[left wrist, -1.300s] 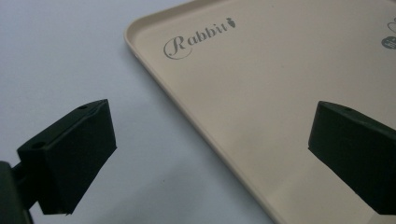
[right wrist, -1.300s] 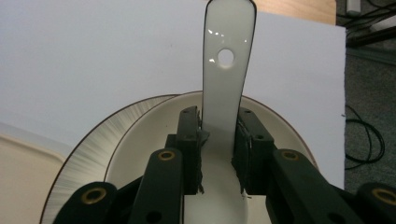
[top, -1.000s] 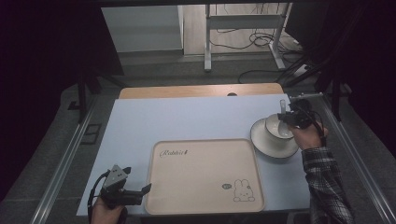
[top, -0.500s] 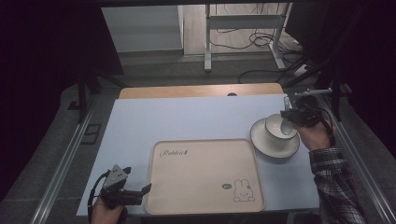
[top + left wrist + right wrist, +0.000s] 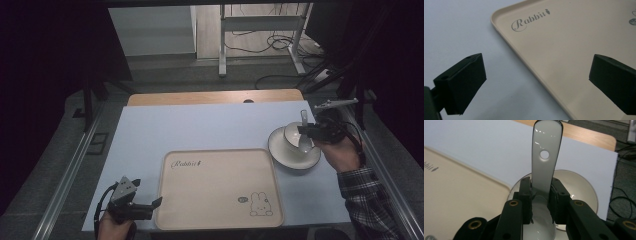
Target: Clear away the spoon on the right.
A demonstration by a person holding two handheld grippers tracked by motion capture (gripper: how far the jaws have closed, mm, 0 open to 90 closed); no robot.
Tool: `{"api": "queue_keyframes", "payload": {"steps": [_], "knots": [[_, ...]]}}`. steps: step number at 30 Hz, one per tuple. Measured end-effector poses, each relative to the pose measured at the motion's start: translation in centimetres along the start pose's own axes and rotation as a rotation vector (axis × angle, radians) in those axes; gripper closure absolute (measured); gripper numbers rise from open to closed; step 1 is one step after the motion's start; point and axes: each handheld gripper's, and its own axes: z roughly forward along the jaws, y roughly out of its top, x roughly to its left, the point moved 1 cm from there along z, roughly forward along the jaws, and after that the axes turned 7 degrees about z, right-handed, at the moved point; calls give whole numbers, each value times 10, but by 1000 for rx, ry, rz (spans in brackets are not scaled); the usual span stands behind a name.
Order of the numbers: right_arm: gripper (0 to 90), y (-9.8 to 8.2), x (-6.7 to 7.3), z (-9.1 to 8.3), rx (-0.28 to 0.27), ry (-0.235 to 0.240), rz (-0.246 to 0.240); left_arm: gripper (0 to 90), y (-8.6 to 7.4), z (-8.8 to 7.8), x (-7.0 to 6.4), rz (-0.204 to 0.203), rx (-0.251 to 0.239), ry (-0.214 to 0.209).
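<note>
My right gripper (image 5: pixel 307 132) is shut on a white ceramic spoon (image 5: pixel 304 125) and holds it over a white bowl (image 5: pixel 291 136) that stands on a saucer (image 5: pixel 282 156) at the table's right side. In the right gripper view the pads (image 5: pixel 525 195) clamp the spoon (image 5: pixel 545 162) at its neck, with the handle pointing away and a white dish (image 5: pixel 581 187) below. My left gripper (image 5: pixel 150 204) is open at the beige tray's (image 5: pixel 220 187) front left corner. Its jaws straddle the tray (image 5: pixel 574 50) edge with nothing between them.
The tray bears the word "Rabbit" and a rabbit drawing (image 5: pixel 260 205). A pale blue sheet (image 5: pixel 200 125) covers the table, with a strip of wood (image 5: pixel 215 97) at the far edge. Metal rails (image 5: pixel 65 185) run along both sides; cables lie on the floor beyond.
My right gripper has risen a little with the spoon over the bowl, and that forearm has swung toward the right. The left gripper has stayed where it was.
</note>
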Motion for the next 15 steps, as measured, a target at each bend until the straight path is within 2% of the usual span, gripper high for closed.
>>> {"api": "queue_keyframes", "payload": {"steps": [15], "knots": [[745,-21,43,-3,91,89,-66,6,0,0,0,2,0,0]]}}
